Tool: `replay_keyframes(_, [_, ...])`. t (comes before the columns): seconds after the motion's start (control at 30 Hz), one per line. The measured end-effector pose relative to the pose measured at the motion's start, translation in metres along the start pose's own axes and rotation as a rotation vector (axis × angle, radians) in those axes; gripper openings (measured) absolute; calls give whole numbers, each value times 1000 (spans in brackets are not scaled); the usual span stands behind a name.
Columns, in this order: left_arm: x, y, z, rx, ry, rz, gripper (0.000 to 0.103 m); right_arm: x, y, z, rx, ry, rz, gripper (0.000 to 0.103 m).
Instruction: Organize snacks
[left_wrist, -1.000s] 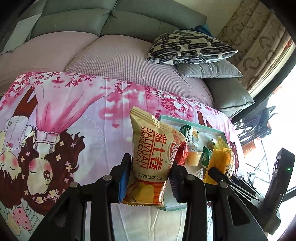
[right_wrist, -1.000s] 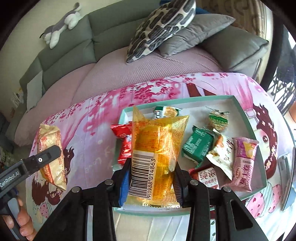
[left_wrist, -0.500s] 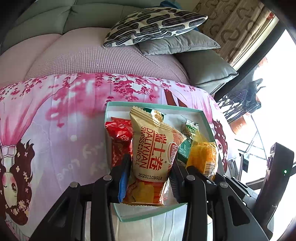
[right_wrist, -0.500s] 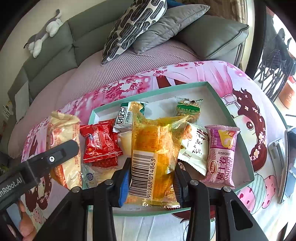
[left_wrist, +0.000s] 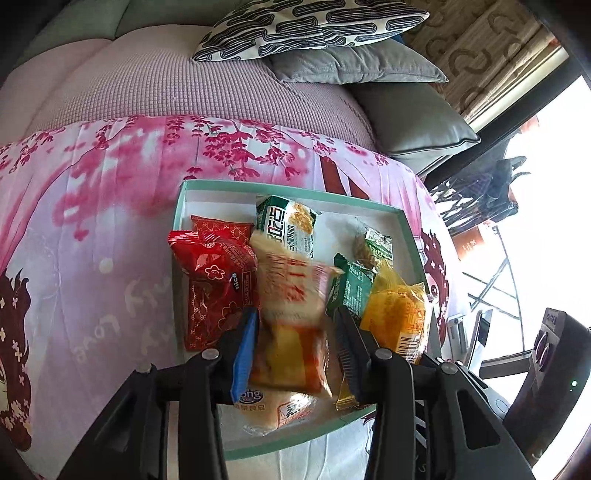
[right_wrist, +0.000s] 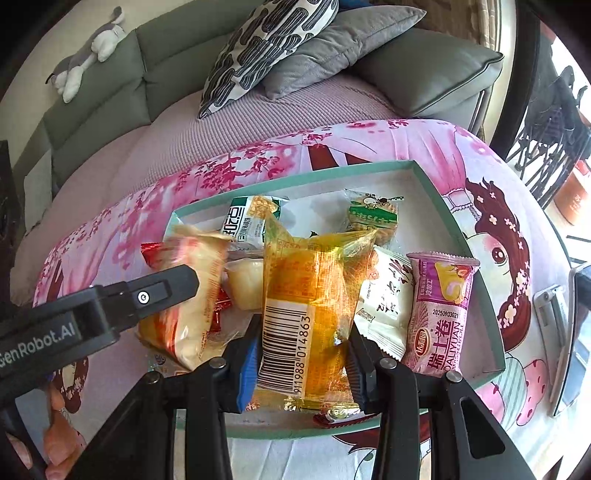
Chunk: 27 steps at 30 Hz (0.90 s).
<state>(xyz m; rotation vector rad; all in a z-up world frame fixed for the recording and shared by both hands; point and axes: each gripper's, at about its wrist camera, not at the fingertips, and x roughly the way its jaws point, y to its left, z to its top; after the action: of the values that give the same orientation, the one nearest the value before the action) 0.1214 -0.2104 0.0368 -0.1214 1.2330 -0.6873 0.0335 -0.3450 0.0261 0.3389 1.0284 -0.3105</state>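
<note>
We find the left claw (left_wrist: 295, 345) just opening, its Swiss roll packet (left_wrist: 291, 314) dropping loose at the tray's (left_wrist: 288, 441) six-o'clock rim and liable to tumble out, while the right claw (right_wrist: 303, 354) clamps the yellow packet (right_wrist: 310, 306).

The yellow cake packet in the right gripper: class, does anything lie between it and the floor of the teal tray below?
Partly. The yellow cake packet, clamped in the right gripper, hangs over the teal tray. A jelly cup and a white packet flank it closely, and another wrapper peeks out beneath, so little bare floor shows.
</note>
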Motion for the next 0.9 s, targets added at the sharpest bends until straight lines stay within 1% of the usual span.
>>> replay_keyframes(0.03, [-3,1,-1,-4,-3,-1,53,0,1,0,1,2,-2,43])
replay_keyframes(0.1, [-10,2,-3,-9,-12,-9,54,1,1,0,9,11,0,48])
replay_keyframes(0.13, [-15,4,-4,-12,-18,-14,54,1,1,0,12,12,2,53])
replay_keyframes(0.17, [-19,5,-6,-15,-26,-17,56,-1,2,-1,13,8,1,64])
replay_keyframes(0.2, [-25,8,-9,-21,-37,-15,57,-3,3,-1,11,2,-1,70])
replay_keyframes(0.27, [-34,15,-15,-38,-60,9,67,-6,6,-3,8,-5,-2,74])
replay_keyframes(0.33, [-44,25,-24,-45,-91,66,71,-9,8,-6,13,-9,3,83])
replay_keyframes(0.4, [-54,35,-34,-36,-133,152,73,-13,12,-10,16,-18,6,94])
replay_keyframes(0.43, [-59,40,-40,-29,-154,203,80,-15,14,-13,14,-22,5,97])
replay_keyframes(0.47, [-63,44,-45,-24,-176,250,86,-17,17,-15,11,-25,4,103])
replay_keyframes(0.53, [-69,55,-57,-16,-208,334,92,-19,23,-20,3,-26,11,103])
replay_keyframes(0.6, [-74,67,-66,-18,-208,382,95,-22,29,-26,-5,-26,15,103])
replay_keyframes(0.73, [-80,81,-78,-31,-210,415,95,-28,44,-38,-16,-38,15,103])
replay_keyframes(0.9, [-87,90,-89,-60,-245,431,95,-32,63,-52,-64,-52,-4,103])
